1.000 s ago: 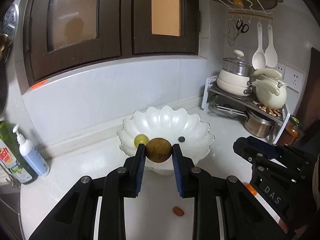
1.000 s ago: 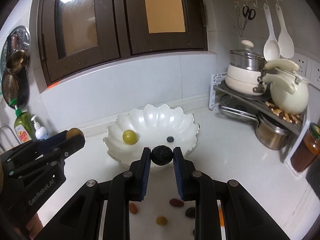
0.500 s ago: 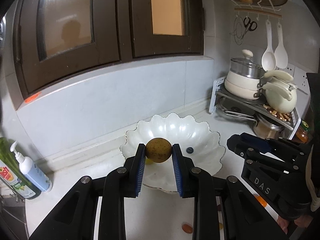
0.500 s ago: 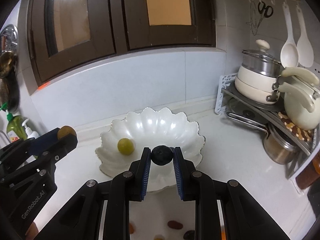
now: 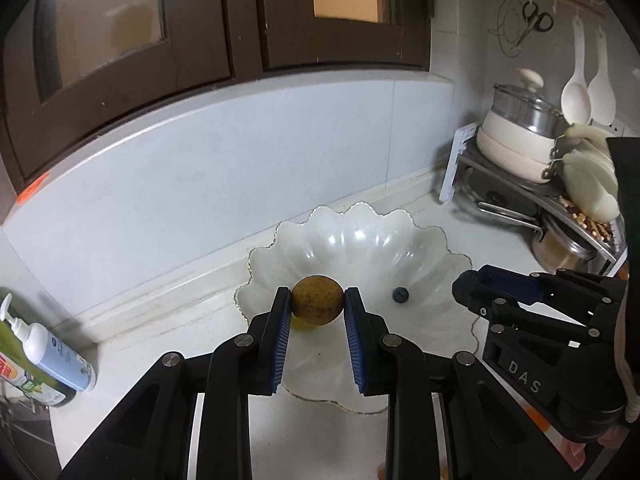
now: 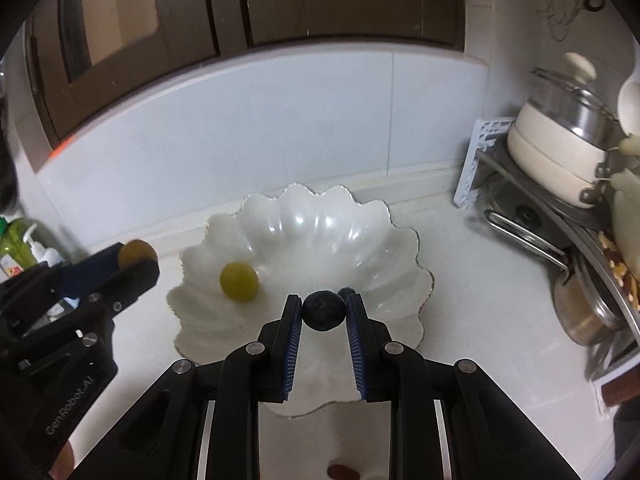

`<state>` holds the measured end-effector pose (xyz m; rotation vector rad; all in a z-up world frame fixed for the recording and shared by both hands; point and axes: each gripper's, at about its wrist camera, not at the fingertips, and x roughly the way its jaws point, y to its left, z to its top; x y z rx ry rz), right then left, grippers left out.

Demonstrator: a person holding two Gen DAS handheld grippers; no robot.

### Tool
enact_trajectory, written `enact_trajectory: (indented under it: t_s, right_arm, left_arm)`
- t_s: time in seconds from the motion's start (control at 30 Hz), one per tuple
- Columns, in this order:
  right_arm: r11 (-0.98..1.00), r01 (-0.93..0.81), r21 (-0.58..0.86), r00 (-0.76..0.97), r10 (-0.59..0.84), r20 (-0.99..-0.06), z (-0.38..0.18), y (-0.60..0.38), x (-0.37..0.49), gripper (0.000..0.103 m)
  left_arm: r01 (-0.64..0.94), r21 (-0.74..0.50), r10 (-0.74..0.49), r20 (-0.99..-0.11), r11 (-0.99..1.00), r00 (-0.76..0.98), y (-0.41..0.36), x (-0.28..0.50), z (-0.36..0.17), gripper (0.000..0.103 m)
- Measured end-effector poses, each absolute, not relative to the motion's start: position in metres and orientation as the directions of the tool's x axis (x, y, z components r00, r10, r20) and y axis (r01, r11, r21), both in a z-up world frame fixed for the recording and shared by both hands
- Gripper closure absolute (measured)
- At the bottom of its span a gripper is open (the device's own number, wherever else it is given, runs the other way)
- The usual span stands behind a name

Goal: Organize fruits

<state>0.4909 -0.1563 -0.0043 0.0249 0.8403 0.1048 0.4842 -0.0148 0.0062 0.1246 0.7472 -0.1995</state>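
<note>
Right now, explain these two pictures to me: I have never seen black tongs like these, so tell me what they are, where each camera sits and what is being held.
No robot here: a person carries a hand-held claw in each hand, each with a wide-angle camera looking along its fingers. The left view shows the left claw clamped on a brownish round fruit; the right claw enters from the side. The right view shows the right claw clamped on a dark blueberry. Both hang over a white scalloped bowl on the white counter. In the bowl lie a green grape and another blueberry. A small reddish fruit sits on the counter.
</note>
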Motion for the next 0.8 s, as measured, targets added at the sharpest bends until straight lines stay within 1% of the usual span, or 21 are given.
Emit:
enact_trajectory:
  t_s: [0.1,0.2,0.47,0.6,0.8]
  right_arm:
    - [0.994,-0.091,0.066,0.629,0.108,-0.770,-0.011,-0.158,0.504,0.079]
    - [0.992,-0.098,0.084,0.586,0.126,-0.801,-0.018,-0.161,0.516,0.079]
    - [0.991,-0.109,0.077,0.488,0.121,-0.865,-0.038,-0.166,0.544,0.079]
    - [0.992,-0.114,0.051,0.451,0.098,-0.887,-0.051,-0.166,0.555,0.079]
    - [0.993,-0.114,0.034,0.412,0.079,-0.908,-0.067,-0.168,0.566,0.079]
  left_arm:
    - [0.227,0.056,-0.121,-0.710,0.972,0.694,-0.020,0.497,-0.001,0.076]
    - [0.239,0.041,-0.128,-0.749,0.970,0.650,-0.023,0.509,-0.011,0.076]
    - [0.240,0.026,-0.111,-0.836,0.970,0.537,-0.028,0.539,-0.043,0.076]
    - [0.237,0.048,-0.081,-0.860,0.970,0.505,-0.032,0.548,-0.058,0.076]
    - [0.230,0.046,-0.065,-0.890,0.972,0.452,-0.034,0.561,-0.076,0.076]
